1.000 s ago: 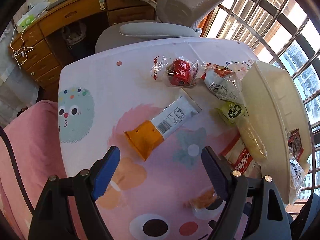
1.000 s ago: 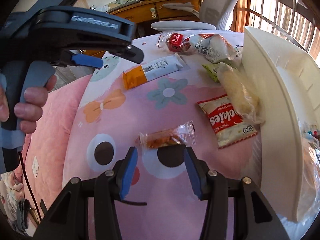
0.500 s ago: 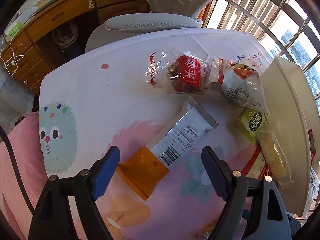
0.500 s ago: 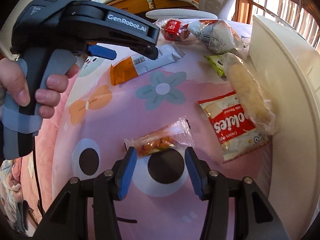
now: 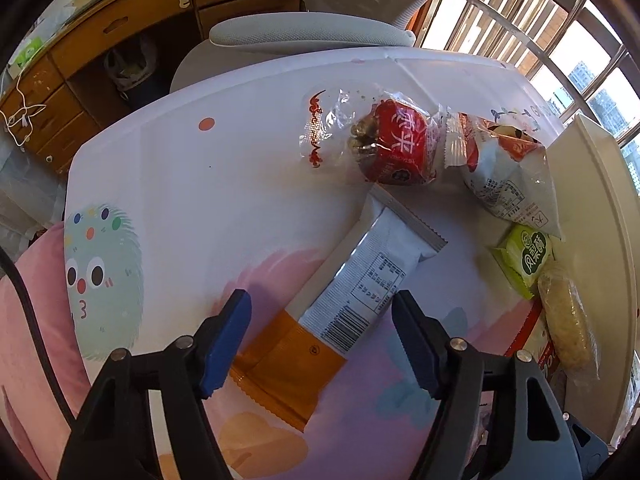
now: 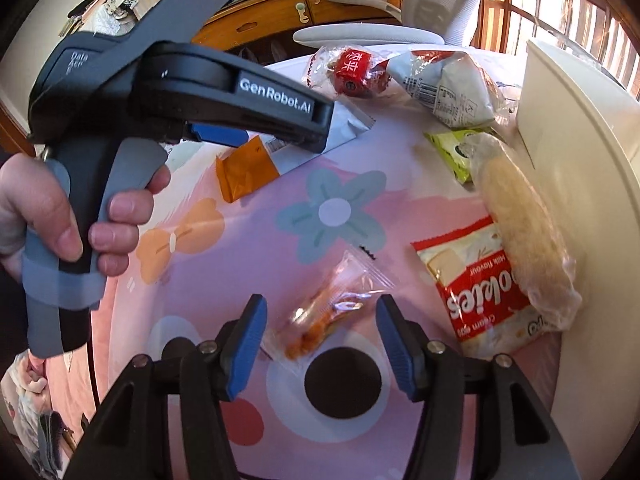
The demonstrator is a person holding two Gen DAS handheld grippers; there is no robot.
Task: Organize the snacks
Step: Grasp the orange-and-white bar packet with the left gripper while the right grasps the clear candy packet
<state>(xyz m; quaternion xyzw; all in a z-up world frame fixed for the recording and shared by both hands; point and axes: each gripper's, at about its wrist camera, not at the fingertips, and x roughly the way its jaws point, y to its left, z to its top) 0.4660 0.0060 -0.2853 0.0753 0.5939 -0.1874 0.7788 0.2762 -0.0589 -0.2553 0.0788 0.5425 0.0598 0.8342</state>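
My left gripper point(image 5: 322, 326) is open, its blue fingers straddling the long orange-and-silver snack packet point(image 5: 340, 304) lying on the table. My right gripper point(image 6: 318, 332) is open around a small clear packet of orange snacks point(image 6: 324, 316), just above it. Other snacks lie near: a red wrapped cake point(image 5: 394, 148), a white-and-red bag point(image 5: 508, 172), a green packet point(image 5: 526, 258), a clear-wrapped roll point(image 6: 520, 232) and a red cookie pack point(image 6: 476, 288). The left gripper body and hand also show in the right wrist view point(image 6: 224, 96).
A cream plastic bin point(image 6: 580, 152) stands along the right table edge, with snacks against its wall. The table has a pink cartoon cloth point(image 6: 332, 212). A grey office chair point(image 5: 320, 36) and a wooden desk point(image 5: 120, 32) stand beyond the far edge.
My left gripper has moved forward and down over the orange-and-silver packet. My right gripper has closed in on the small clear packet, which now lies between its fingers.
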